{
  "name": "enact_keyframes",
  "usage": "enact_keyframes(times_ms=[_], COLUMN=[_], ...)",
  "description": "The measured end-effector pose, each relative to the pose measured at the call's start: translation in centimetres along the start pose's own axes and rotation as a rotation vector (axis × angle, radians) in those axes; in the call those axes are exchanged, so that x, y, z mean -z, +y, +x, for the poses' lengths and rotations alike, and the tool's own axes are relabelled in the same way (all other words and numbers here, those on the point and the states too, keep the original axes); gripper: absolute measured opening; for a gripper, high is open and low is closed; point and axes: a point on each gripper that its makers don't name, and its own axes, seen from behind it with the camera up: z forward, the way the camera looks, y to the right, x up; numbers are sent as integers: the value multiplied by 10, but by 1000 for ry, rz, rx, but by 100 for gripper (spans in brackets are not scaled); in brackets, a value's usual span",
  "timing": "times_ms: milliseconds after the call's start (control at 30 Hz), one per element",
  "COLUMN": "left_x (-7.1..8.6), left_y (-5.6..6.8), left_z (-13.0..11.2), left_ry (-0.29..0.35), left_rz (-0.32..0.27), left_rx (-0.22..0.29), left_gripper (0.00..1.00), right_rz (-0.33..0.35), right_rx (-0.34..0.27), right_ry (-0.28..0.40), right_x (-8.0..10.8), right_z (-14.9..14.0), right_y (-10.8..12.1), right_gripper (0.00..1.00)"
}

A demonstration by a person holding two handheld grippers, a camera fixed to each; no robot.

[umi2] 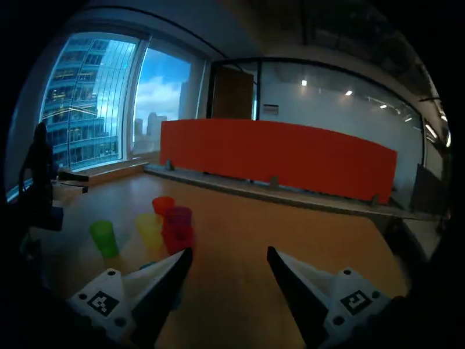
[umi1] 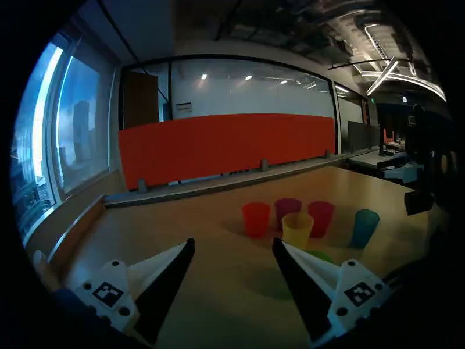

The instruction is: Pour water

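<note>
Several plastic cups stand in a cluster on the wooden table (umi1: 192, 221). The left gripper view has an orange cup (umi1: 256, 219), a purple cup (umi1: 288, 206), a red cup (umi1: 321, 218), a yellow cup (umi1: 297, 230) and a teal cup (umi1: 364, 228); a green cup (umi1: 318, 255) peeks out beside the right finger. My left gripper (umi1: 232, 243) hovers open, short of the cups and holding nothing. In the right gripper view the green cup (umi2: 104, 237), yellow cup (umi2: 149, 230), orange cup (umi2: 163, 205), purple cup (umi2: 179, 216) and red cup (umi2: 177, 237) sit ahead to the left. My right gripper (umi2: 228, 251) is open, also holding nothing.
An orange partition (umi1: 226, 145) runs along the table's far edge, with a glass wall behind it. Large windows (umi2: 87, 116) line one side. A dark shape (umi1: 418, 200) sits at the right edge of the left gripper view, and a dark silhouette (umi2: 38, 174) at the left of the right gripper view.
</note>
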Motion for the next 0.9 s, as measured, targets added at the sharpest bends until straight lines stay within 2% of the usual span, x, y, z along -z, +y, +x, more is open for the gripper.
enact_keyframes(times_ms=[267,567,767,900], left_x=[-2,-1,-1,-2], left_y=[-10,-23,-26,-27], left_z=[11,32,40,41], left_ry=[61,136,174,184], left_rz=[68,134,154,165], left_rx=[12,39,62,54], left_gripper=[100,100,100,99], right_rz=[-101,-259,-363,-388], right_rx=[-40,-75,-99,-121], right_ry=[93,190,213,233], right_x=[-5,4,12,15], right_z=[16,32,34,37], right_y=[18,48,67,70], right_gripper=[100,99,100,99])
